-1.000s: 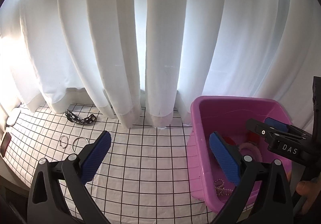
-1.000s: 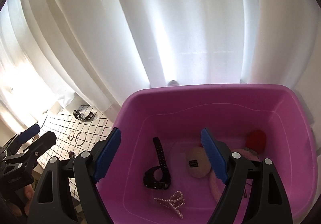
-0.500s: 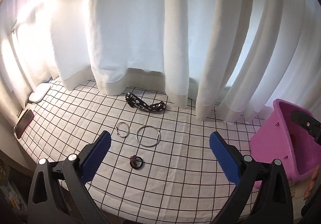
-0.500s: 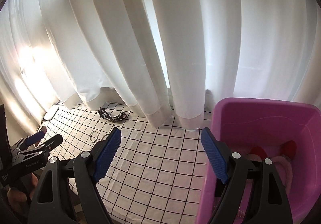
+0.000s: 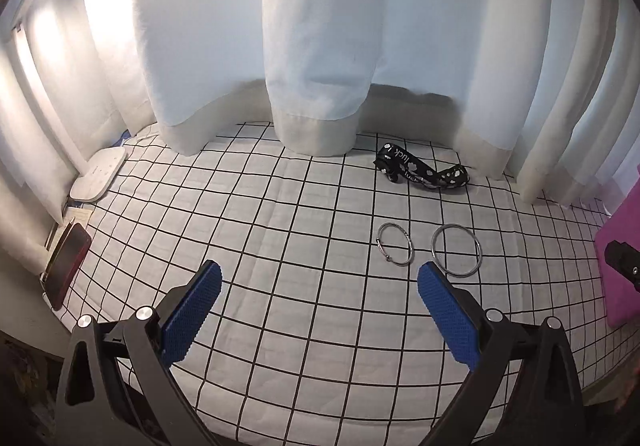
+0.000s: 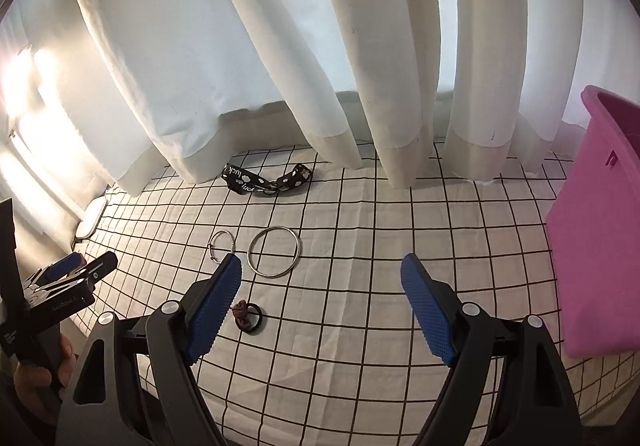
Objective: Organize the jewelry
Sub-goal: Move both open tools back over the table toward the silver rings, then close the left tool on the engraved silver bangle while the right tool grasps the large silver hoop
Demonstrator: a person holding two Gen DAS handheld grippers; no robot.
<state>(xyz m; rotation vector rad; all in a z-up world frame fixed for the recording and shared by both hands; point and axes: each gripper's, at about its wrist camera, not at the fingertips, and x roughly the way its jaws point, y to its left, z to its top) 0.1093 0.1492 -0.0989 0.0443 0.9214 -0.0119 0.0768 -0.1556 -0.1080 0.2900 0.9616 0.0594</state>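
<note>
The right hand-held gripper (image 6: pixel 320 302) hangs over the grid-patterned desk (image 6: pixel 380 326) with its jaws spread wide and nothing between them, and the left hand-held gripper (image 5: pixel 318 306) is likewise wide open and empty. Just beyond lie a large metal ring (image 6: pixel 274 252), a smaller ring (image 6: pixel 221 244) beside it and a dark hair tie (image 6: pixel 247 317). A black printed strap (image 6: pixel 269 180) rests near the white curtain (image 6: pixel 248 46), and the pink bin (image 6: pixel 600 230) stands at the right.

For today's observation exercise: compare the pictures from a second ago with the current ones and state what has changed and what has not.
Both grippers swung away from the pink bin toward the loose jewelry on the checked cloth; the bin now sits at the right edge of both views. Nothing was picked up or released. The left gripper and right gripper stay open and empty; the two metal rings and black strap have not moved.
</note>
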